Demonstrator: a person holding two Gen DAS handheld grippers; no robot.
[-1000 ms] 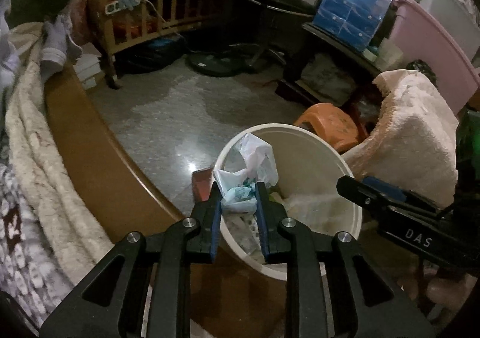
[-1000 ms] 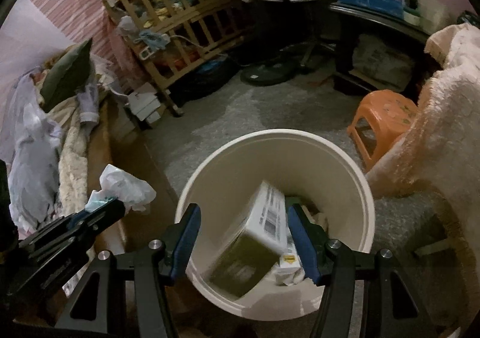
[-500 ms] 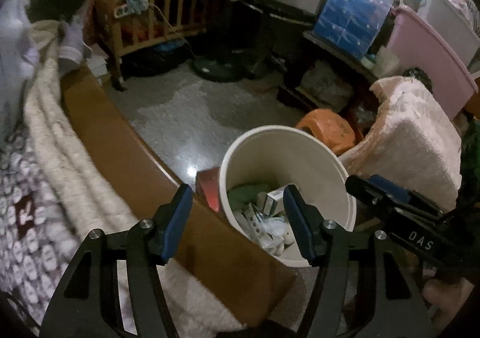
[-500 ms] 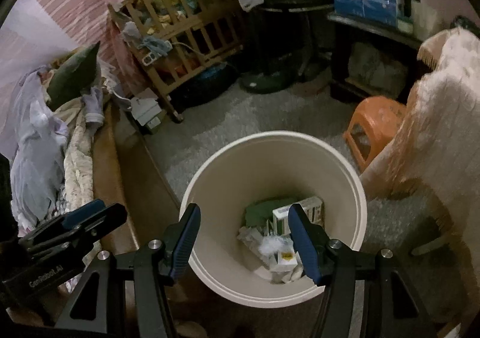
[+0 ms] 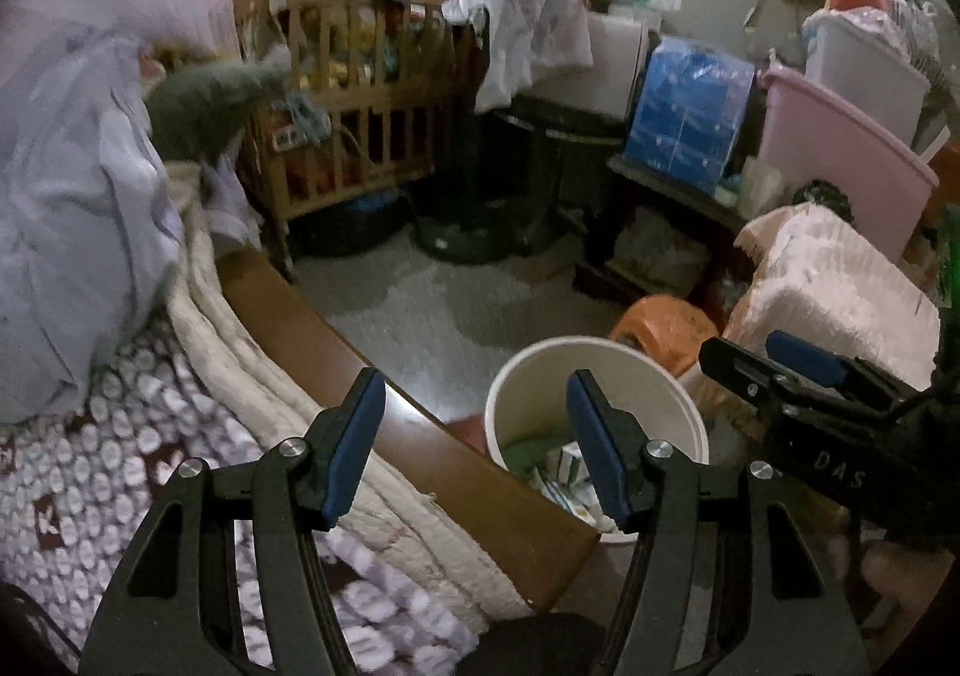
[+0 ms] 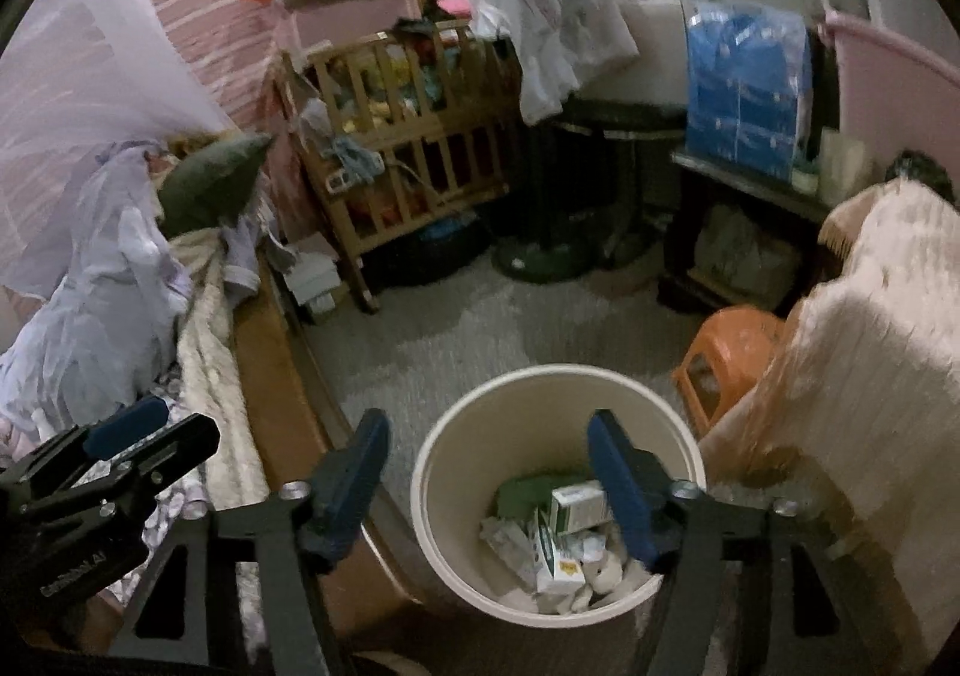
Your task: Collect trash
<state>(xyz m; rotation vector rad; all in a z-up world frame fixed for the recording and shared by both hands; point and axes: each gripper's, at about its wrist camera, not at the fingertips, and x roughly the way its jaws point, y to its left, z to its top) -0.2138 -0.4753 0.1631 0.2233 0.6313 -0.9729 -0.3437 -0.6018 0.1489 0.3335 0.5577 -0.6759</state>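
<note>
Below and ahead of right hand-held gripper (image 6: 487,469), spread further just now with nothing between: cream bin (image 6: 456,436) holding boxes (image 6: 576,508), print too small to read, far pieces hidden by rim. Left hand-held gripper (image 5: 474,445) spread, empty. Readable on gripper bodies: "DAS"

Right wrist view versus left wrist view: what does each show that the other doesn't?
Only the right wrist view looks straight down into the bin, showing the white carton and crumpled tissue. Only the left wrist view shows the patterned quilt up close. Both show the cream trash bin, orange stool, wooden crib, and empty, open jaws on the left gripper and right gripper.
</note>
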